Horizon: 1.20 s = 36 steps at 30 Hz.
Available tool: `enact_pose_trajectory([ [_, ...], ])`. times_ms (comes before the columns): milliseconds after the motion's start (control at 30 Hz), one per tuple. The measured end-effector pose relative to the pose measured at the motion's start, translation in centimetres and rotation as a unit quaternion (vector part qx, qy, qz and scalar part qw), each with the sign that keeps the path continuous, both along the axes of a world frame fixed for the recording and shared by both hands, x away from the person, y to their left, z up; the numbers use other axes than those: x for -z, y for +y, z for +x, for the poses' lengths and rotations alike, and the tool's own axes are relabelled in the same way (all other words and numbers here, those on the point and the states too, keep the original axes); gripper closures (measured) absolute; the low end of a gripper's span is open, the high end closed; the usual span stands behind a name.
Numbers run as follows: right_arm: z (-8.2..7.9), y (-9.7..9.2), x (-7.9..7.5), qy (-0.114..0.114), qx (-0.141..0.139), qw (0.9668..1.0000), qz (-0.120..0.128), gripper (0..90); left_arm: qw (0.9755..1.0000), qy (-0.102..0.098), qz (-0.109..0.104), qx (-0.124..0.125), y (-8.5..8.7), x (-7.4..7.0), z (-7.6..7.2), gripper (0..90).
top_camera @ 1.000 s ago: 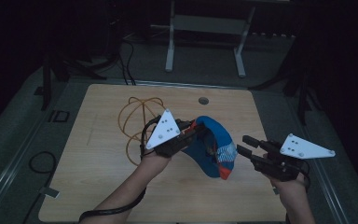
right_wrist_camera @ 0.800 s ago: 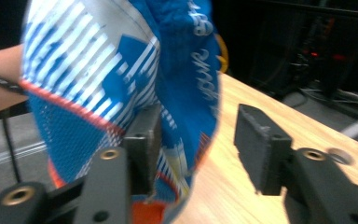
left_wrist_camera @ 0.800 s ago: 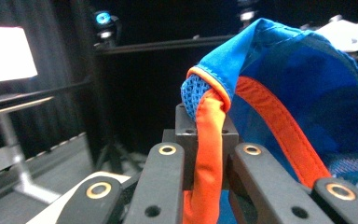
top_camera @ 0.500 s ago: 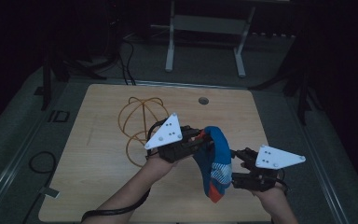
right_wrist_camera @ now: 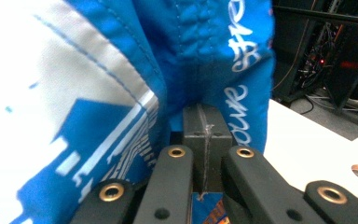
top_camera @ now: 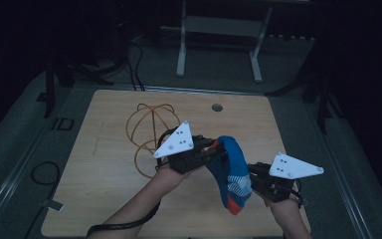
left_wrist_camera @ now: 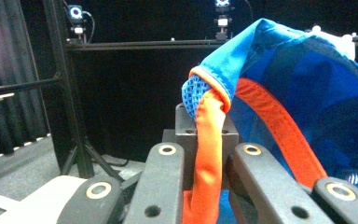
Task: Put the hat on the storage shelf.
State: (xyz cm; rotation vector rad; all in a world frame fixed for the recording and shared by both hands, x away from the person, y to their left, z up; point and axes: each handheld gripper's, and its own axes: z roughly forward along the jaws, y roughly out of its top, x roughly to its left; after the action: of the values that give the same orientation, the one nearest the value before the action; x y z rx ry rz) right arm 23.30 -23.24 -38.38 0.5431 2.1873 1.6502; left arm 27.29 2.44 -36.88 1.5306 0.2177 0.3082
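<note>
A blue cloth item with orange trim and white print hangs between my two grippers above the wooden table. My left gripper holds its upper end; in the left gripper view the jaws are shut on the orange edge, and the blue cloth arches off to the right. My right gripper has just been closing on the lower part. In the right gripper view its jaws meet with a strip of cloth between them, and the blue and white cloth drapes over them.
An orange wire loop lies on the table left of my left hand. A round hole sits near the table's far edge. A white stand rises behind the table, and a black cable coils on the floor at left.
My right gripper moved left to the cloth and its jaws closed on it. The cloth swung from spread sideways to hanging down between the grippers. The left hand stayed put.
</note>
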Motion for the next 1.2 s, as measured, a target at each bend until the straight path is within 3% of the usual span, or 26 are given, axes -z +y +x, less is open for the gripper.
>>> enact_pose_trajectory([
  [167,-0.1,-0.4,-0.1,0.0,0.003,1.0,0.003,90.0,0.9998,0.004,-0.013,0.014,0.2,0.0,0.0,86.0],
  [300,-0.2,-0.5,-0.2,-0.015,0.018,0.9997,-0.006,90.0,0.9994,0.005,-0.018,0.029,0.4,0.0,0.1,86.0],
  [333,-0.3,-0.5,-0.2,-0.023,0.027,0.9993,-0.01,82.0,0.9994,0.003,-0.018,0.029,0.4,0.0,0.1,86.0],
  [367,-0.3,-0.5,-0.2,-0.026,0.027,0.9992,-0.012,68.1,0.9994,0.004,-0.017,0.03,0.4,0.0,0.1,86.0],
  [433,-0.2,-0.4,-0.2,-0.026,0.035,0.999,-0.005,54.9,0.9992,0.006,-0.017,0.037,0.4,0.0,0.2,86.1],
  [500,0.0,-0.3,-0.2,-0.02,0.039,0.999,-0.003,45.9,0.999,0.007,-0.015,0.042,0.3,0.1,0.2,86.0],
  [567,0.3,-0.1,-0.2,-0.011,0.028,0.9996,0.003,44.3,0.9985,0.01,-0.014,0.052,0.1,0.2,0.3,86.0],
  [667,0.4,0.1,-0.1,-0.007,0.019,0.9998,0.002,44.6,0.9977,0.012,-0.01,0.065,-0.2,0.2,0.3,86.0],
  [700,0.5,0.2,-0.1,-0.009,0.015,0.9999,0.001,49.0,0.9972,0.012,-0.005,0.074,-0.3,0.3,0.3,86.0],
  [867,0.3,0.5,0.1,-0.016,0.012,0.9998,-0.007,88.3,0.9973,0.011,0.0,0.073,-0.3,0.3,0.2,85.9],
  [1200,-0.2,-0.1,-0.6,-0.026,0.028,0.9993,0.003,90.0,0.9975,0.01,-0.011,0.069,0.3,0.2,0.1,85.5],
])
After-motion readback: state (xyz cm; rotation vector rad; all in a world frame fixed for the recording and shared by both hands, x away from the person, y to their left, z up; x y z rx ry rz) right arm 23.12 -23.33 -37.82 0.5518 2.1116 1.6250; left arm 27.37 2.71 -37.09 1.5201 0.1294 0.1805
